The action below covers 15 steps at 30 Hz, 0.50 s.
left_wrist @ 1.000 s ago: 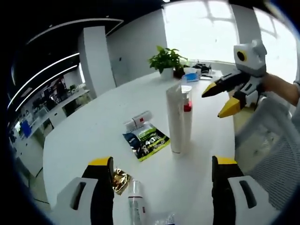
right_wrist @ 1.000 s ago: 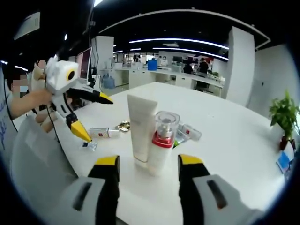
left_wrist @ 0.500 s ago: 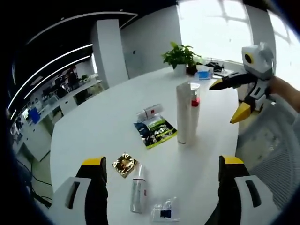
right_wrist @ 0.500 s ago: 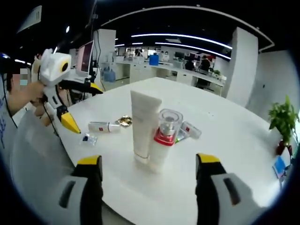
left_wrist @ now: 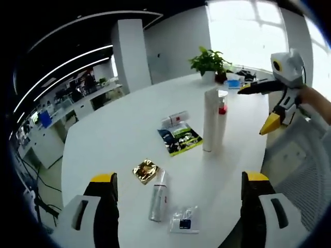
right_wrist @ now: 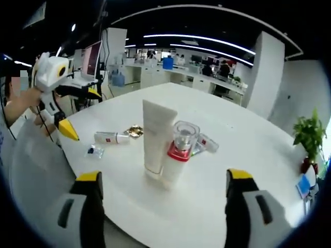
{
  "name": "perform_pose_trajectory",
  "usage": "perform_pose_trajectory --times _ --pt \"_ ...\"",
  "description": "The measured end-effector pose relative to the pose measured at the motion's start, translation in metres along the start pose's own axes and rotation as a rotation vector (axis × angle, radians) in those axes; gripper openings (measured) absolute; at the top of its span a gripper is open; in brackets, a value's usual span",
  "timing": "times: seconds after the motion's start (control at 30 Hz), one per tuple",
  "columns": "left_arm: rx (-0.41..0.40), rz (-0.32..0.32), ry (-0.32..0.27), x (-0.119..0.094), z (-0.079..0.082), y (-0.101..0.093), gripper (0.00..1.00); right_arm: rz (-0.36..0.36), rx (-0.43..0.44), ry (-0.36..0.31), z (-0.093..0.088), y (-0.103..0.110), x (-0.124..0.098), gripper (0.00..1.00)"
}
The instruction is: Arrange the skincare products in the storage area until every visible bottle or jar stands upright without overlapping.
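A tall white tube stands upright on the white round table, touching a clear-capped pump bottle with a red collar. In the right gripper view the tube and pump bottle stand straight ahead. A small white bottle lies on its side near the table's edge, and a short red-labelled tube lies farther off. My left gripper is open, held back from the table. My right gripper is open too. Each shows in the other's view, the right gripper and the left gripper.
Flat sachets lie among the bottles: a gold foil one, a dark green one and a small clear one. A potted plant stands at the table's far side. A person's hand holds the left gripper.
Both views have drawn back from the table, so more of it shows. Both grippers' jaws have spread wider. The products have not moved.
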<state>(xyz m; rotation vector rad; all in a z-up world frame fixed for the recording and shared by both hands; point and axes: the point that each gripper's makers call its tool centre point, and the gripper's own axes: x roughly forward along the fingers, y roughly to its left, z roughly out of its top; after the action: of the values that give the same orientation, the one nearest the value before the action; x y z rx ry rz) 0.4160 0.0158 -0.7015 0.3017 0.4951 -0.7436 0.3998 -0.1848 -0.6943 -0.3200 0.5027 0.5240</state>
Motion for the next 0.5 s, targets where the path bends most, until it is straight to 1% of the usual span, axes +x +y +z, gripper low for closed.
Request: perform_pose_trajectory --times 0.23,0.33,0.5 --pt "-0.004 0.025 0.019 -0.004 -0.008 0.004 0.97 0.028 0.007 0.007 0.000 0.005 0.003 1.00" --pt "0.017 0.048 0.046 -0.002 -0.016 0.009 0.97 0.034 0.001 0.007 0.000 0.005 0.005 1.00" --pt "0.050 0.036 0.131 0.002 -0.030 0.012 0.97 0.051 -0.015 0.021 -0.002 0.007 0.006 1.00"
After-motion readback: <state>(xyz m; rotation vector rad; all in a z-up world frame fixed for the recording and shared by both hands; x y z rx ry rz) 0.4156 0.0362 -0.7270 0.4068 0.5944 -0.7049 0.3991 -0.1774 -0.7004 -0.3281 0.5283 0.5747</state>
